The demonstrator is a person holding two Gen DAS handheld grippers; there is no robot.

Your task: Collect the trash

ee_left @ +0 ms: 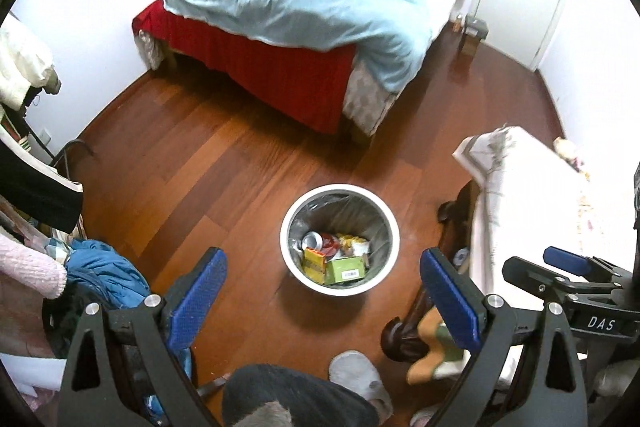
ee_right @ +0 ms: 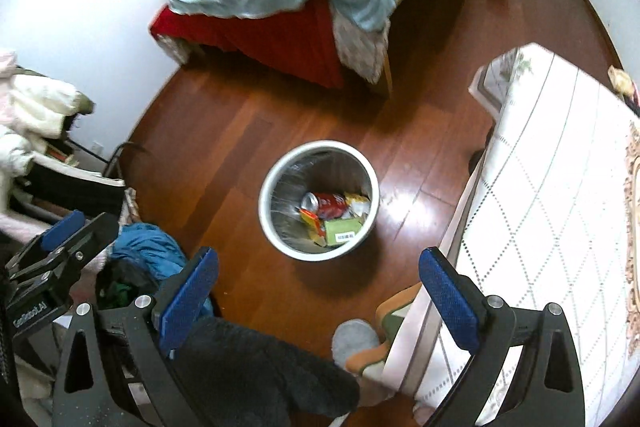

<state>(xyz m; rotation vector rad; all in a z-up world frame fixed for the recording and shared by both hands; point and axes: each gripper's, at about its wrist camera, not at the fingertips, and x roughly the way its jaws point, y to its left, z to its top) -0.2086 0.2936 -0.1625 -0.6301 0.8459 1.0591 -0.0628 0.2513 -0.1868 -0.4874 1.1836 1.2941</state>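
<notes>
Both the left gripper and the right gripper are held spread wide and empty above the wooden floor, where the white trash bin, already containing a red can and a green box, is seen standing between bed and table.

Bare wooden floor rings the open-topped trash bin, leaving room to pass on every side. The bed blocks the far side, a cloth-covered table the right, and piled clothes the near left.
</notes>
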